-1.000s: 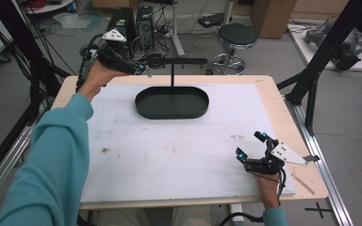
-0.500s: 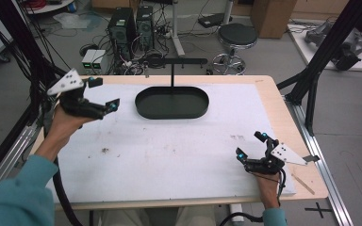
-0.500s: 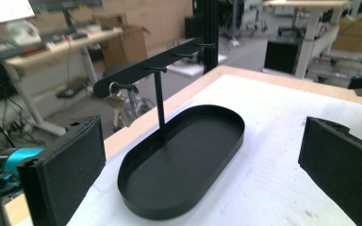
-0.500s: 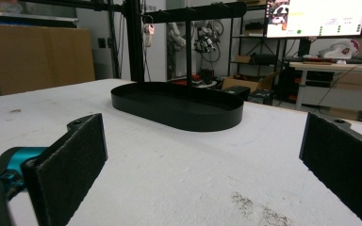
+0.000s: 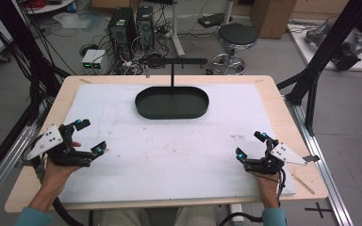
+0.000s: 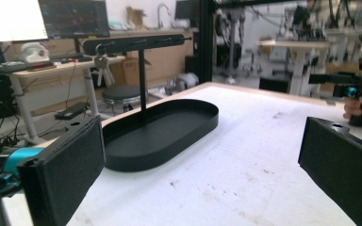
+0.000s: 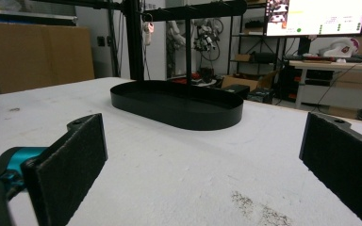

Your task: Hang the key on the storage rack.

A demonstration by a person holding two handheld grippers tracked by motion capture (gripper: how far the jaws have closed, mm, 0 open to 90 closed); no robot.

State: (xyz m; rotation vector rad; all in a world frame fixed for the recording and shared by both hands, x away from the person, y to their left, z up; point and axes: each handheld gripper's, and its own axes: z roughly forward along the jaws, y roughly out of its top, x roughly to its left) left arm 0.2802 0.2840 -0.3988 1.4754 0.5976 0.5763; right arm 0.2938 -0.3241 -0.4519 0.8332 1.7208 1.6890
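Two things on the stand: we see keys [image 6: 100, 61] hanging from the crossbar [image 6: 136, 42] above the black tray [image 5: 172, 102], at the table's far middle.
Change: we find the left gripper [image 5: 86, 137], up at the stand's bar a second ago, now back at the near left edge, well apart from the tray.
Meaning: we judge the hanging done.
Jaws: both wide apart, empty; right gripper [image 5: 250, 145] rests near right.
Hard to make out: the high view gives us no keys, too small.

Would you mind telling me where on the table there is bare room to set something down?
The widest free patch is the white mat between the left gripper and right gripper, in front of the black tray. The strips either side of the tray are bare too. It is tightest at the near corners, where the hands rest.
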